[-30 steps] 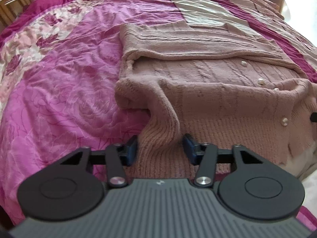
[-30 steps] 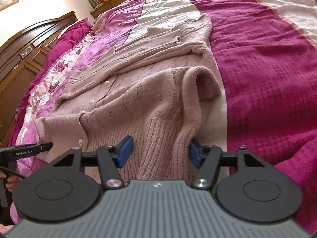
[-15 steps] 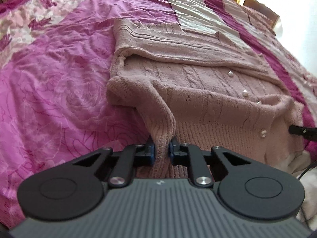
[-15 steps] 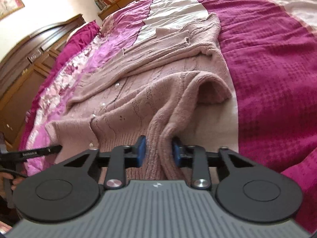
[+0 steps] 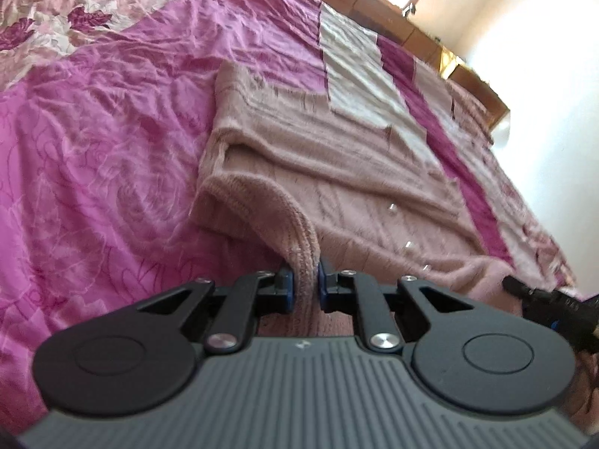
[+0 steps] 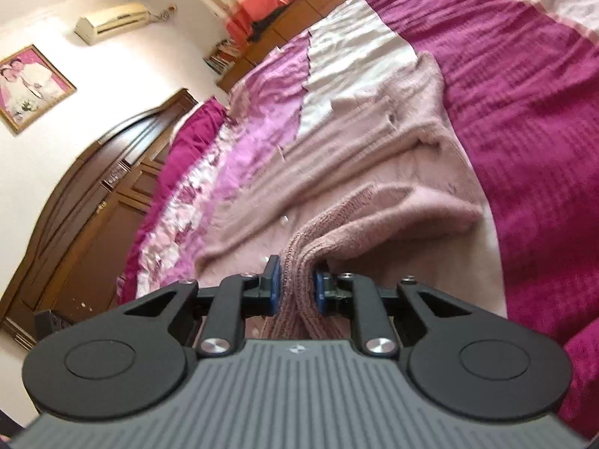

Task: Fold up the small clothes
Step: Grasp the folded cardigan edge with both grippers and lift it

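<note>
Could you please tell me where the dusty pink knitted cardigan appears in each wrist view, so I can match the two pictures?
Left wrist view: the dusty pink knitted cardigan fills the centre and right, its ribbed hem pinched in the left gripper.
Right wrist view: it runs from upper right down to centre, its hem pinched in the right gripper.
Shared landmark: the cream panel of the bedspread beyond the cardigan's far end.
</note>
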Demonstrator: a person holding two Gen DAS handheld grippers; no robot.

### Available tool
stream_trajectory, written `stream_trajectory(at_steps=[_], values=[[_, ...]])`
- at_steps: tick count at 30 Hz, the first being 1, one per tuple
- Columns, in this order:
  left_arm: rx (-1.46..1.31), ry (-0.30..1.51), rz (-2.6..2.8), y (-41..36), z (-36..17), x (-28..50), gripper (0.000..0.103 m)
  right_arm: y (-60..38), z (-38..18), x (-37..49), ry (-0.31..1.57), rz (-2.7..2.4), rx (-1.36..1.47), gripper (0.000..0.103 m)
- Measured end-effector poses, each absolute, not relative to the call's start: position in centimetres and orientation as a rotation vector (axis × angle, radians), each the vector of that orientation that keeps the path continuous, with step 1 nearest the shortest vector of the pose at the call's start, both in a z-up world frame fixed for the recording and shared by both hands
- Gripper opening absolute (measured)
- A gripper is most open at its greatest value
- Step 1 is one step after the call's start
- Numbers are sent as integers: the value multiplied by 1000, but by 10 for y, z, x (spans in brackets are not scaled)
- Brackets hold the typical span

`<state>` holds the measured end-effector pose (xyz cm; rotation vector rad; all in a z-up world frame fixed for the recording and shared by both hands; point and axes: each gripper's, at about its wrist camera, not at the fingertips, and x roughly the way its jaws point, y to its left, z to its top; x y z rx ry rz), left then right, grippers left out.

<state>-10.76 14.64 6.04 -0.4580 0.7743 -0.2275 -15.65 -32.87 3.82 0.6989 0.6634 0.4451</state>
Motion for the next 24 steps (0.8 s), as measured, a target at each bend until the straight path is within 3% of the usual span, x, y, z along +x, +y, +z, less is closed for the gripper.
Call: stream_trajectory(at_steps=[24], values=[[-401,468,-111,140,147,-14,13,-321,113,-73,349,382,713,19]])
